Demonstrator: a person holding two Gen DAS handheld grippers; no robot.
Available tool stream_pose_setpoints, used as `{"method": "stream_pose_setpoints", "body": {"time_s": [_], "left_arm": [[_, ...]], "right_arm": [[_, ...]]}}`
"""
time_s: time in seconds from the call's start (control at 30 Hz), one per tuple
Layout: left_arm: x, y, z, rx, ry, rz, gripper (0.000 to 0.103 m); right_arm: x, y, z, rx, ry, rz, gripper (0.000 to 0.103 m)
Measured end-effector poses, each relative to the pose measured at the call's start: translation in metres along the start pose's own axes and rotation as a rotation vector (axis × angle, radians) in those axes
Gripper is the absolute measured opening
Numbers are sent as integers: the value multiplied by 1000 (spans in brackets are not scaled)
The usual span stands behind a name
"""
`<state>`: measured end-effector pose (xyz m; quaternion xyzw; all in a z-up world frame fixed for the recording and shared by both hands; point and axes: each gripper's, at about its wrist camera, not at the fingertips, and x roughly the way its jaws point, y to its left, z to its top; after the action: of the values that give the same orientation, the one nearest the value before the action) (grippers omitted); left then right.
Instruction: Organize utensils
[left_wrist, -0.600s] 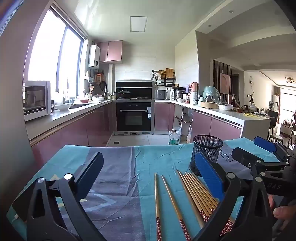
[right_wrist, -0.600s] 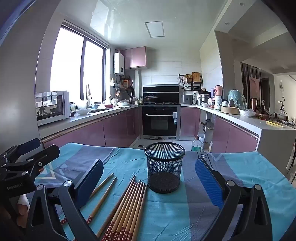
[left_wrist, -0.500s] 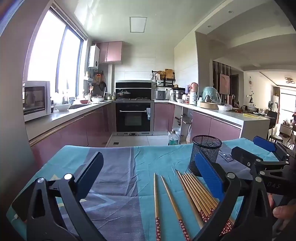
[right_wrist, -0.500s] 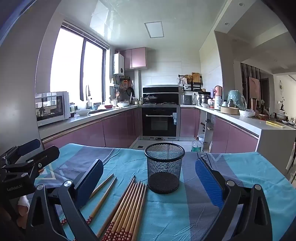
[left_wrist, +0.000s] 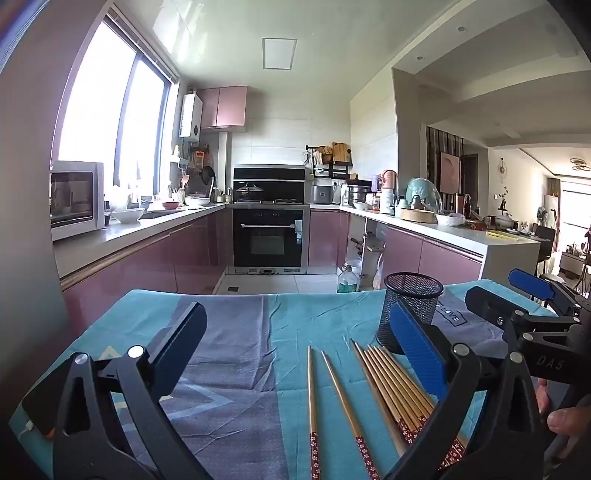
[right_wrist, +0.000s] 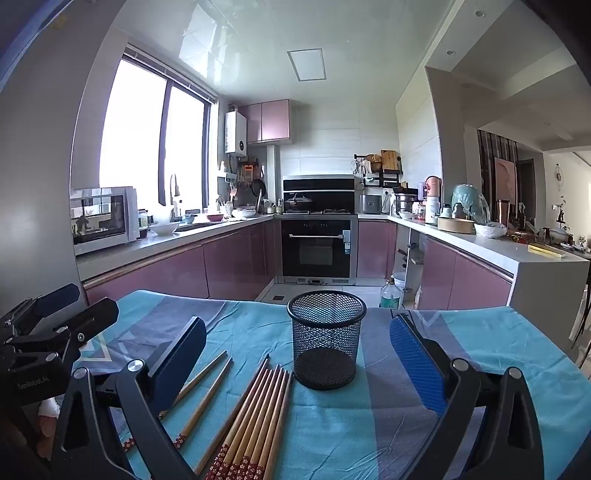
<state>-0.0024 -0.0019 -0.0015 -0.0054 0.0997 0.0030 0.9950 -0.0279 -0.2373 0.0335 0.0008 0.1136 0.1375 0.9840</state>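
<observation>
Both the left gripper (left_wrist: 295, 343) and right gripper (right_wrist: 295, 350) hover with fingers spread wide, holding nothing. Chopsticks (right_wrist: 258, 417) lie flat just beside the upright mesh cup (right_wrist: 327, 339) on the counter (right_wrist: 369, 424)

- The left wrist view looks forward along the left tool (left_wrist: 295, 350), low over the tabletop (left_wrist: 229, 332) and facing the oven (left_wrist: 269, 236) at the far kitchen wall.
- The right wrist view looks the same way along the right tool (right_wrist: 295, 350), equally low and near.
- Both views share the mesh cup (right_wrist: 327, 339) and the chopsticks (right_wrist: 258, 417): ahead-right of the left tool, and straight ahead and ahead-left of the right tool.
- Each view catches the other tool at its edge: the right tool at the left view's right side, the left tool (right_wrist: 51, 314) at the right view's left side.
</observation>
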Motion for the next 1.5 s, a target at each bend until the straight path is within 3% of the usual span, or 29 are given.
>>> {"method": "stream_pose_setpoints", "body": {"time_s": [1.5], "left_arm": [[-7,0,2,-4,-14,-9,98]], "right_arm": [[-3,-2,2,9,-11,-19,96]]}}
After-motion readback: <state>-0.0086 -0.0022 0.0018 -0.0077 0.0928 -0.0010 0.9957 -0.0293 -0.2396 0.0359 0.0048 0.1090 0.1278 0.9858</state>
